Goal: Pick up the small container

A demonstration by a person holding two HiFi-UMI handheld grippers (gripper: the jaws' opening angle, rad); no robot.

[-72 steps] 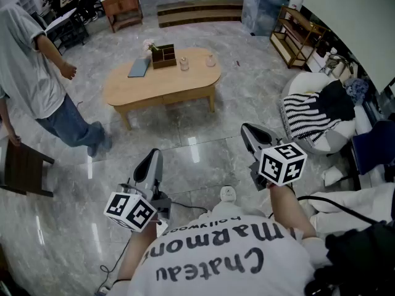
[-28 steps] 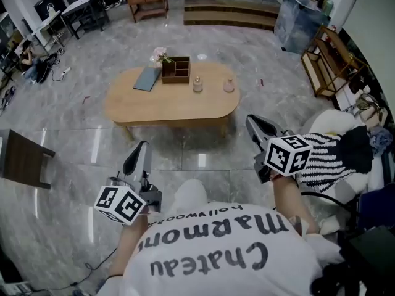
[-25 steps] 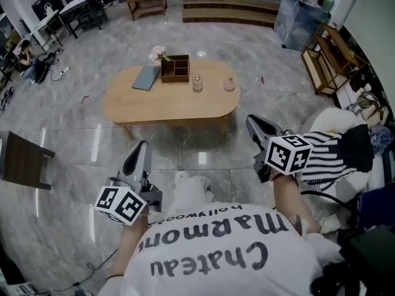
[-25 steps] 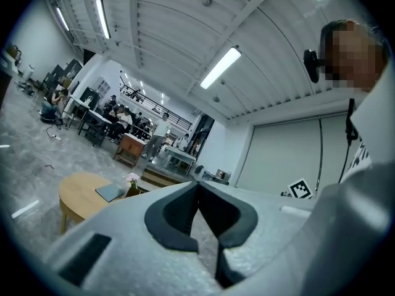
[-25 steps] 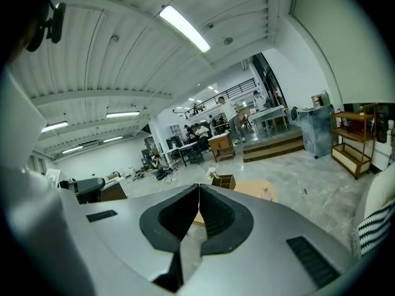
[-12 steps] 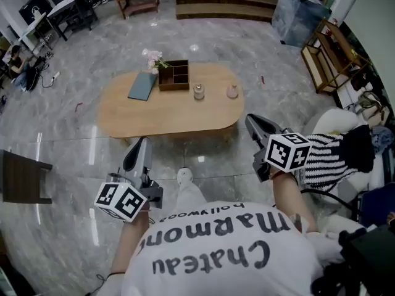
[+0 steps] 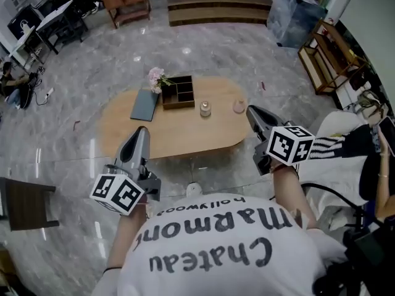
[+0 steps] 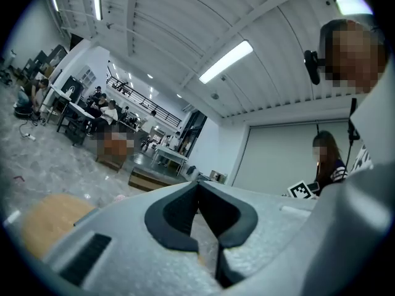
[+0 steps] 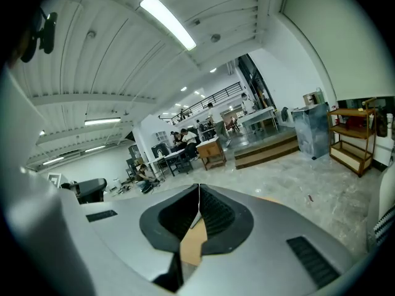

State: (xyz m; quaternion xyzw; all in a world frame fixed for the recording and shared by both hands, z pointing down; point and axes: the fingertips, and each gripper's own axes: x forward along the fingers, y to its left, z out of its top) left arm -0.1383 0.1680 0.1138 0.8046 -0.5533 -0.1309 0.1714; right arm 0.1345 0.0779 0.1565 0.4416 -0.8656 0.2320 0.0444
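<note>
Both grippers shut tight, nothing between the jaws. L gripper point(image 7: 141, 131) hangs at the surface's point(image 7: 179, 131) near edge, R gripper point(image 7: 252, 111) at its right end. Pink container point(image 7: 239, 106) sits by that right end, beside R's tip, untouched. Jar point(image 7: 205, 108) mid-surface; organizer point(image 7: 177, 92) and notebook point(image 7: 143, 105) toward far edge.

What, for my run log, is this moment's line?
phase: pre-grasp | left gripper: shut, empty | right gripper: shut, empty | jar: on table

Oval wooden table point(image 7: 179, 133); carries grey book point(image 7: 143, 105), divided wooden box point(image 7: 178, 92), pink flowers point(image 7: 157, 77), glass jar point(image 7: 205, 108), small container point(image 7: 239, 106).
</note>
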